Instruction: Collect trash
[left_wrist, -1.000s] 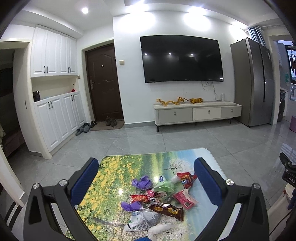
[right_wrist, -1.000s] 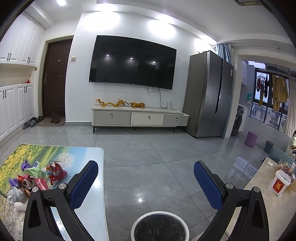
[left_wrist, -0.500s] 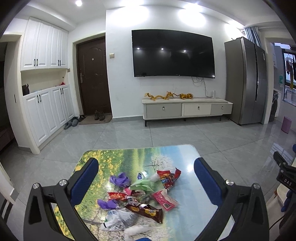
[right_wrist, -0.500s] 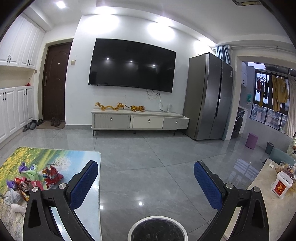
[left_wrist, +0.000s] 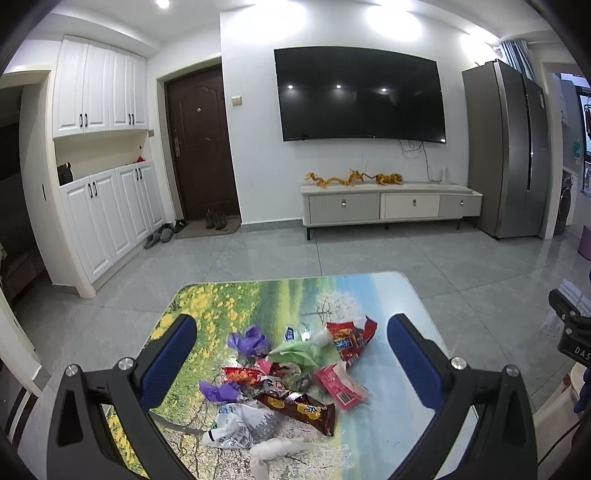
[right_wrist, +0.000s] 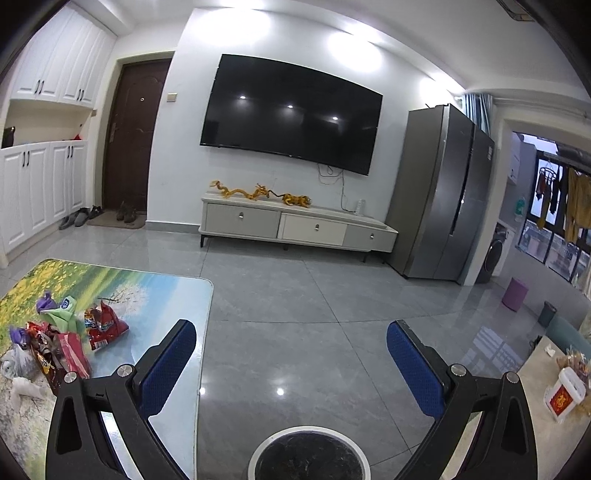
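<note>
We hold the left gripper (left_wrist: 291, 354), jaws wide, above the wrapper pile (left_wrist: 288, 384) on the desk (left_wrist: 399, 295), ready to pick. Our right gripper (right_wrist: 291, 354), jaws wide and empty, waits over the bin (right_wrist: 308, 456).

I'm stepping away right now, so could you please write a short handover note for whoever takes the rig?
Left claw: open, empty, hovering over the trash pile.
Right claw: open, empty, above the bin on the floor beside the table.
Trash: wrappers, tissues and bags all heaped on the table, including the brown wrapper and the red snack bag.
Done: nothing looks collected so far.
Left: grasp each piece and drop it in the bin.
</note>
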